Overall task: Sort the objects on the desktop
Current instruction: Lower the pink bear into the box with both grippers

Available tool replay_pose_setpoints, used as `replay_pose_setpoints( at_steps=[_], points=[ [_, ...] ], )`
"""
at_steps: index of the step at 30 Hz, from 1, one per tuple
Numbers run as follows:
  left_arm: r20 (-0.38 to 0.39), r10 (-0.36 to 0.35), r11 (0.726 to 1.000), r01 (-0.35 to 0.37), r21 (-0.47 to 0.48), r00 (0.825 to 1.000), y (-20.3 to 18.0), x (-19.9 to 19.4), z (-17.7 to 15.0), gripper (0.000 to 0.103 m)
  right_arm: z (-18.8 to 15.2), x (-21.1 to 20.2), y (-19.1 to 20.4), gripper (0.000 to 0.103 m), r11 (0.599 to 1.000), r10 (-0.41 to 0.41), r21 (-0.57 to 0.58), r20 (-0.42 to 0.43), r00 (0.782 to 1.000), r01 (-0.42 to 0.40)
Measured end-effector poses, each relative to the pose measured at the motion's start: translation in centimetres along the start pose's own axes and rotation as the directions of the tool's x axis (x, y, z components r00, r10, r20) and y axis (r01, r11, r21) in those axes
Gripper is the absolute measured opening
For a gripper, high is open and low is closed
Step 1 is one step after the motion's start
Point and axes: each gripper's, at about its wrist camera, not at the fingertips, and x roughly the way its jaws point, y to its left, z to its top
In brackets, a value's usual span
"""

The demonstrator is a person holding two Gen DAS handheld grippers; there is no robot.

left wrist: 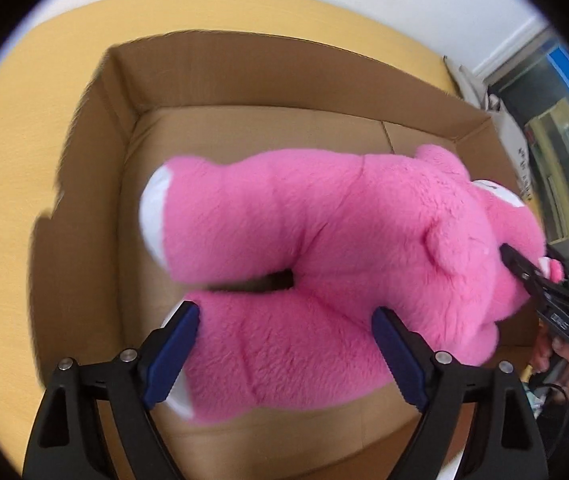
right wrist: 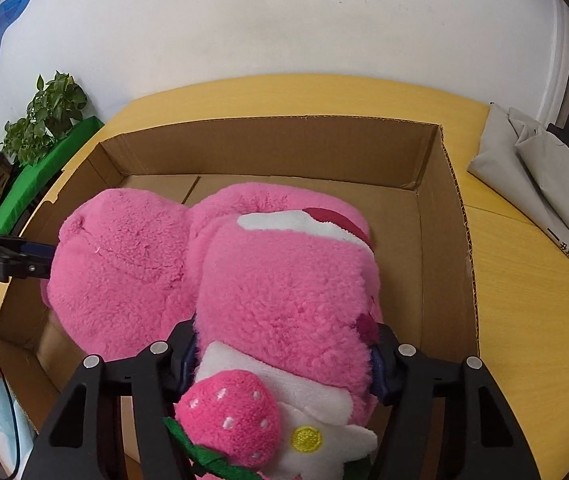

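A big pink plush bear (left wrist: 324,240) hangs over an open cardboard box (left wrist: 244,80) on a yellow table. My left gripper (left wrist: 284,344) is shut on one of its legs, blue pads pressed into the fur. My right gripper (right wrist: 284,356) is shut on the bear's head end (right wrist: 284,280), just above its strawberry and white flower trim (right wrist: 228,416). The right gripper also shows at the right edge of the left wrist view (left wrist: 524,276). The left gripper shows at the left edge of the right wrist view (right wrist: 24,260).
The box (right wrist: 456,240) stands on a yellow table (right wrist: 532,340). Grey folded bags (right wrist: 544,184) lie at the table's right. A green plant (right wrist: 48,116) and a green panel stand beyond the table's left edge. A white wall is behind.
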Motion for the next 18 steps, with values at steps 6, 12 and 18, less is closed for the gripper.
replay_pose_setpoints(
  at_steps=[6, 12, 18],
  points=[
    [0.005, 0.019, 0.999, -0.020, 0.042, 1.000, -0.4, 0.2, 1.0, 0.089, -0.5, -0.3, 0.7, 0.068, 1.000, -0.013, -0.024, 0.010, 1.000, 0.013],
    [0.038, -0.008, 0.997, 0.005, 0.080, 0.999, -0.4, -1.5, 1.2, 0.088, -0.9, -0.6, 0.9, 0.068, 0.998, -0.005, -0.055, 0.022, 1.000, 0.006],
    [0.058, -0.016, 0.995, 0.010, 0.100, 0.998, -2.0, -0.7, 2.7, 0.090, -0.9, -0.5, 1.0, 0.069, 0.998, -0.007, -0.061, 0.021, 1.000, 0.008]
  ],
)
